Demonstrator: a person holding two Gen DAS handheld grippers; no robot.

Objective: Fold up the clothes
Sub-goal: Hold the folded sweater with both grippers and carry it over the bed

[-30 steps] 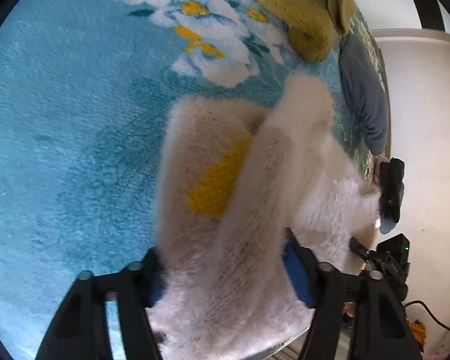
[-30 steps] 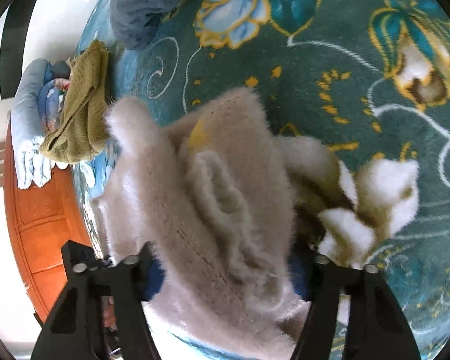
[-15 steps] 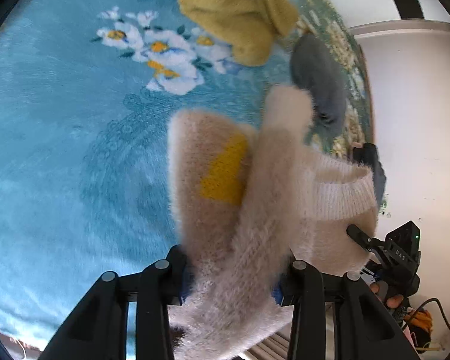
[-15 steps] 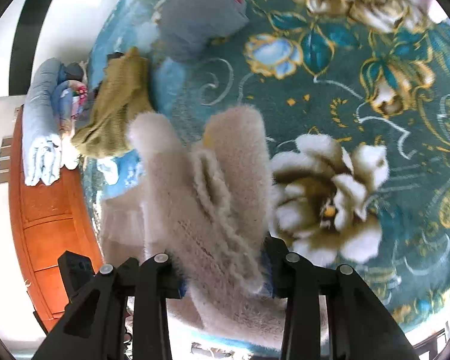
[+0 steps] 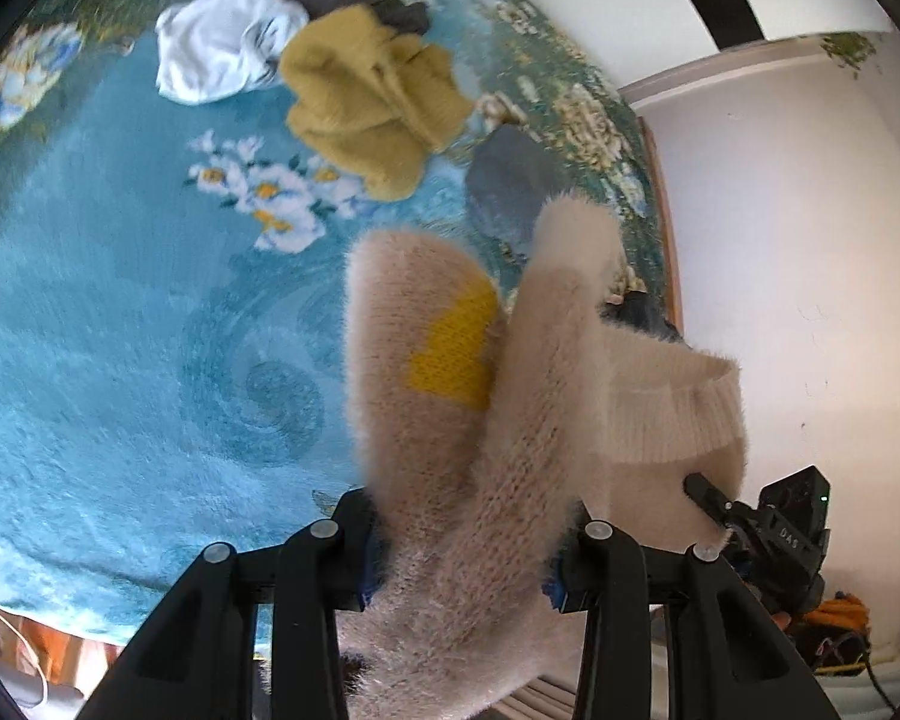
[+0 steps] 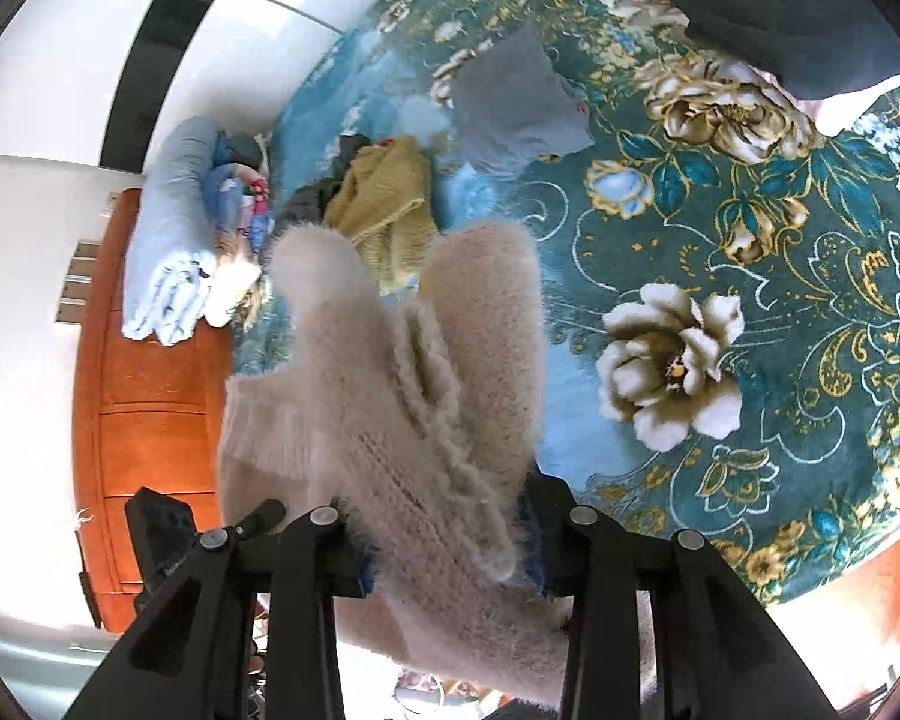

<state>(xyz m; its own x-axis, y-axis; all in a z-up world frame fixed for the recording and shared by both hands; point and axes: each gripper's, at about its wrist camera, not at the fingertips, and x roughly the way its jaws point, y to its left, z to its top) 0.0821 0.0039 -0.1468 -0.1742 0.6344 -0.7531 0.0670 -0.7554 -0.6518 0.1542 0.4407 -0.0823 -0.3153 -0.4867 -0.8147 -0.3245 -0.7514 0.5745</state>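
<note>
- The right gripper (image 6: 450,546) has just narrowed its jaws, and both pads press a fuzzy cream sweater (image 6: 402,420).
- The sweater hangs bunched above a floral blanket (image 6: 720,252).
- On the blanket lie a mustard knit (image 6: 384,198) and a grey garment (image 6: 510,108).
- Folded pale-blue cloth (image 6: 168,252) lies near the blanket's edge, perhaps on the wooden furniture (image 6: 150,420).

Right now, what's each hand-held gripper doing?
Left hand-held gripper: closed on the fuzzy cream sweater.
Right hand-held gripper: closed on the same sweater.
</note>
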